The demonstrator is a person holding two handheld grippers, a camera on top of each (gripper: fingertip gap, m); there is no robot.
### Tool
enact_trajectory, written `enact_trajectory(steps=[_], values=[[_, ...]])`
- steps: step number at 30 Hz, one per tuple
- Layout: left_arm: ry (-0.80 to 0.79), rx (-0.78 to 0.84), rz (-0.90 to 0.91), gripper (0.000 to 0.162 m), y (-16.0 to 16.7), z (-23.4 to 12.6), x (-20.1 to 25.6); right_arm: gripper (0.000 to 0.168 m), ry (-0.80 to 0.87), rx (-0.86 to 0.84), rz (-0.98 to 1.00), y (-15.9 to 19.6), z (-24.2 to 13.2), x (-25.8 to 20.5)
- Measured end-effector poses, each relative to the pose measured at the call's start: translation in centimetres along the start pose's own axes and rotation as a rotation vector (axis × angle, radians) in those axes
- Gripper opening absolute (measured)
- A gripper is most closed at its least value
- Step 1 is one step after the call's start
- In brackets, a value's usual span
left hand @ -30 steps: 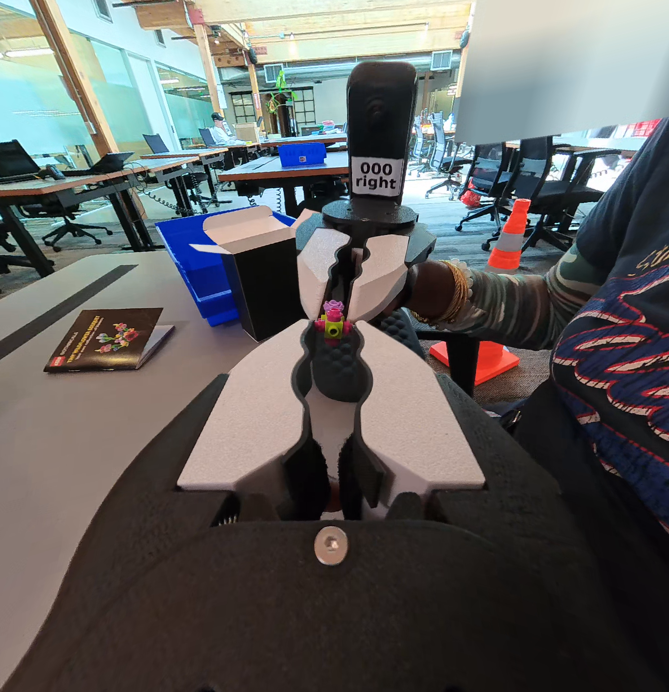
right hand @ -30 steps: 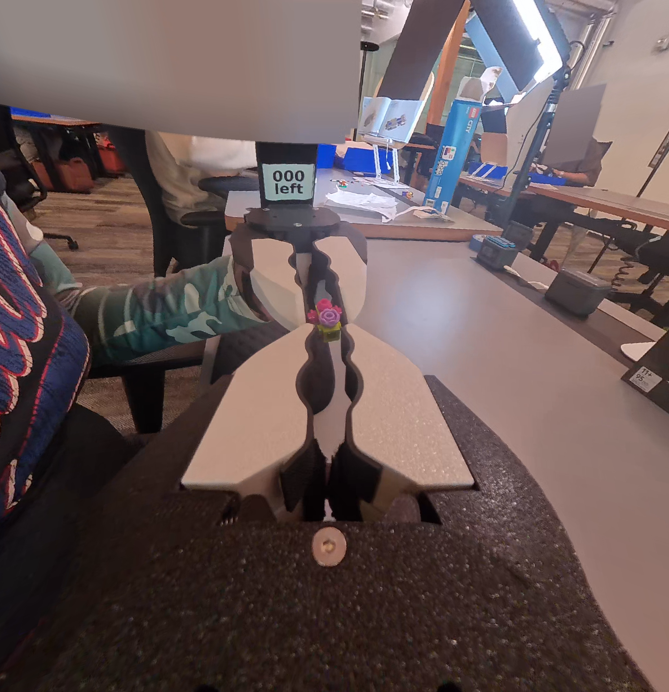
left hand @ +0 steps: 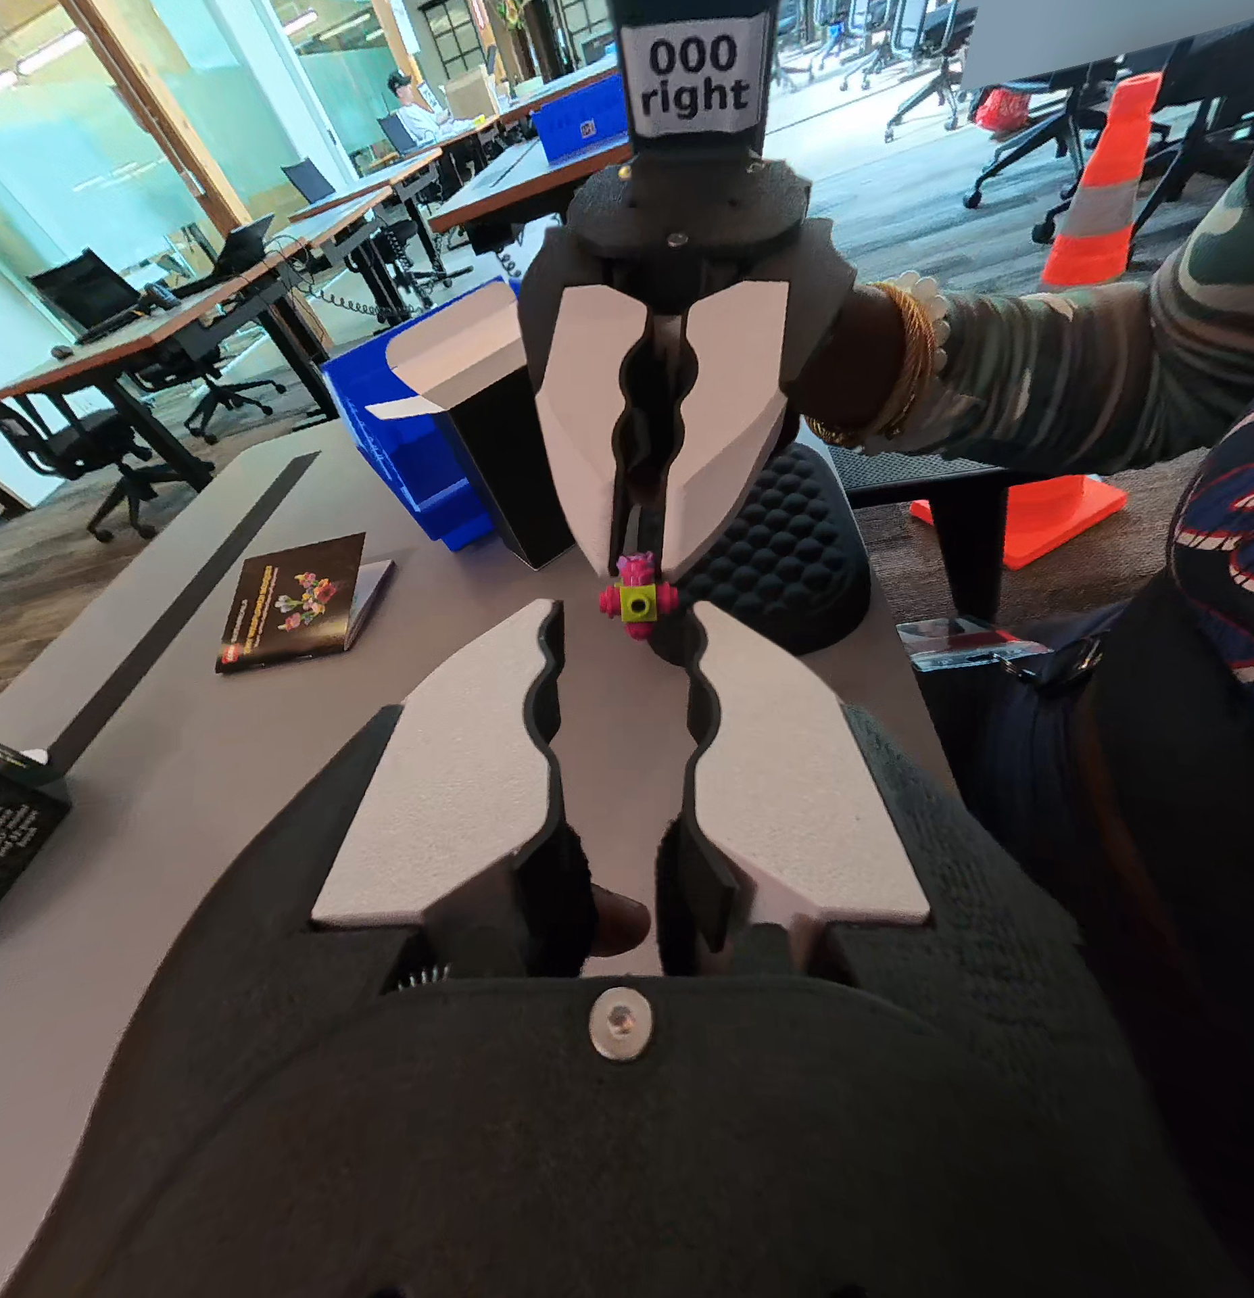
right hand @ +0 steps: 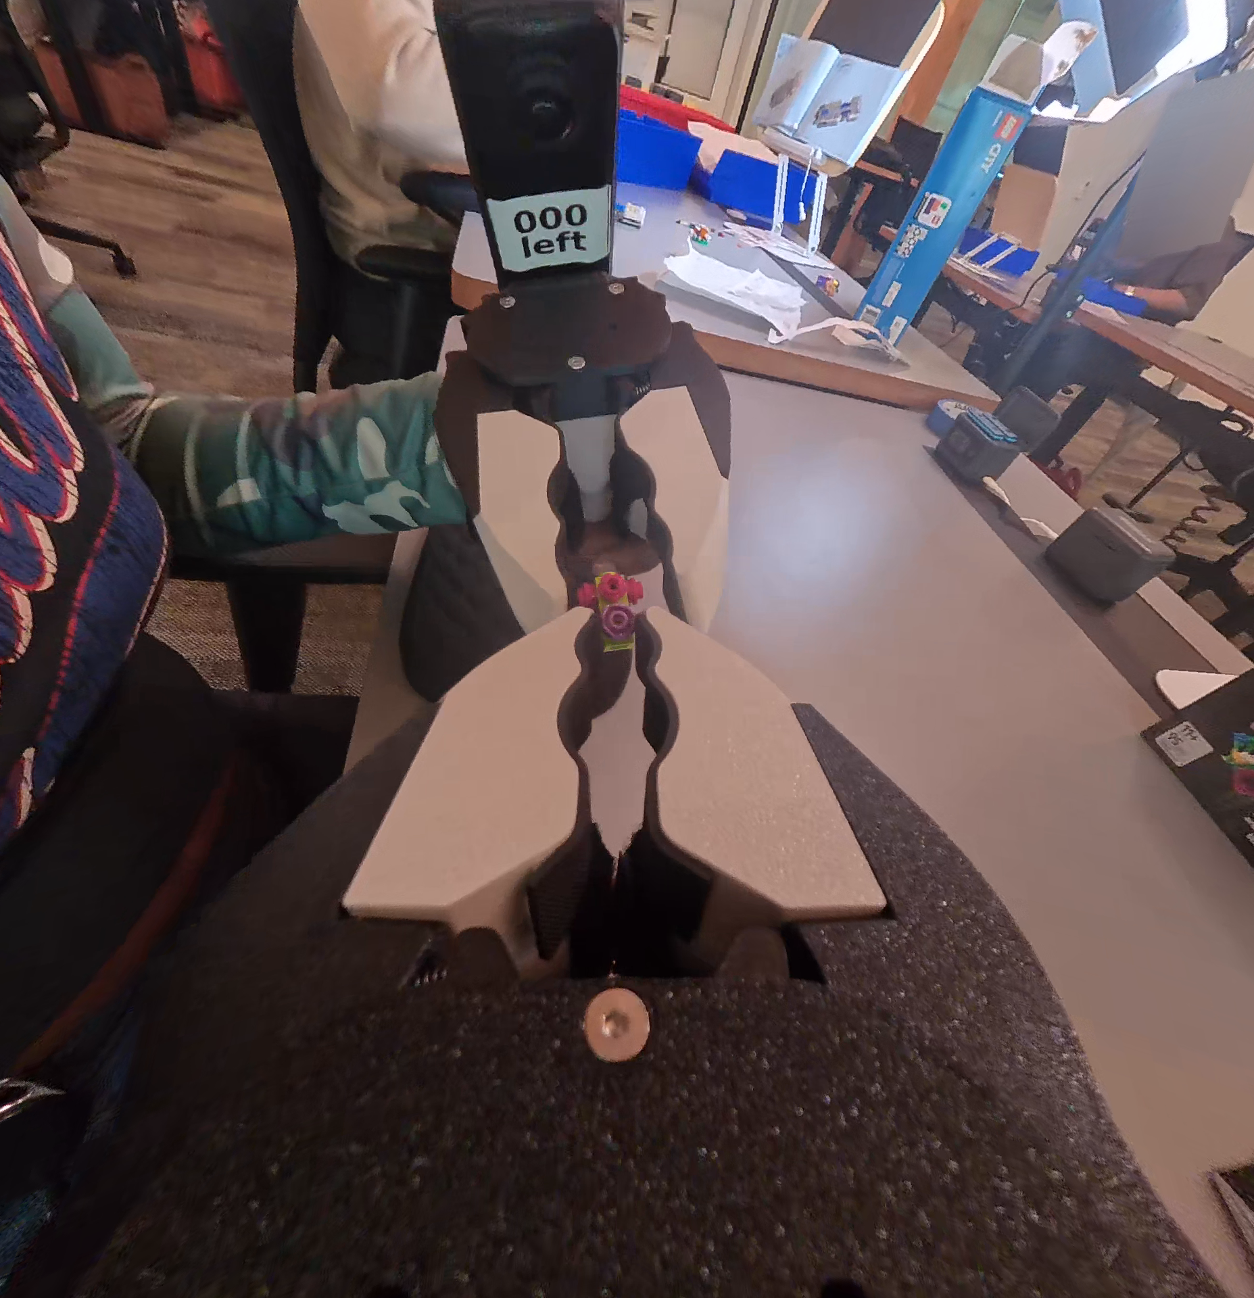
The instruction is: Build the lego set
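A small lego flower piece (left hand: 638,602), a lime block with pink and purple studs, hangs in the air above the grey table (left hand: 153,808). My right gripper (left hand: 634,562) comes in from the far side and is shut on its top end. In the right wrist view the right gripper (right hand: 613,621) pinches the piece (right hand: 613,597) at its fingertips. My left gripper (left hand: 624,618) is open, with its fingers (left hand: 483,737) standing on either side of the piece and apart from it.
An instruction booklet (left hand: 294,604) lies on the table to the left. An open black box (left hand: 497,449) and a blue bin (left hand: 399,435) stand behind it. A black dimpled pad (left hand: 771,548) lies under the grippers. A black set box (right hand: 1228,765) and grey cases (right hand: 1108,555) are at the right. Both grippers' tips are close together, under 4 cm apart.
My left gripper has opened and let go of the flower piece, which now hangs from the right gripper alone. Both views have tilted down toward the table.
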State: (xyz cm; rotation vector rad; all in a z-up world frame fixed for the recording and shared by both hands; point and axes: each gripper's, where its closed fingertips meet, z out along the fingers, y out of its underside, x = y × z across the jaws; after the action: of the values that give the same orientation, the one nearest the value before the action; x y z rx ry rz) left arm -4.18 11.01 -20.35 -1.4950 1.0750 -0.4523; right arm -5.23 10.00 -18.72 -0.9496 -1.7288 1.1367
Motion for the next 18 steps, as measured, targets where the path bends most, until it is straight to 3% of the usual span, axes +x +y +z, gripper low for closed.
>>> enact_trajectory(steps=[4,9,18], values=[[0.031,0.01,0.019,0.02,-0.14,0.08,0.55,0.009,-0.004,-0.001,0.001,0.12,0.31,-0.17],[0.033,0.032,-0.012,0.019,-0.33,0.03,0.45,0.009,0.019,0.003,-0.051,-0.06,0.31,-0.07],[0.02,0.011,-0.107,0.018,0.38,0.27,-0.2,0.009,0.22,-0.142,-0.457,0.35,0.46,0.57]])
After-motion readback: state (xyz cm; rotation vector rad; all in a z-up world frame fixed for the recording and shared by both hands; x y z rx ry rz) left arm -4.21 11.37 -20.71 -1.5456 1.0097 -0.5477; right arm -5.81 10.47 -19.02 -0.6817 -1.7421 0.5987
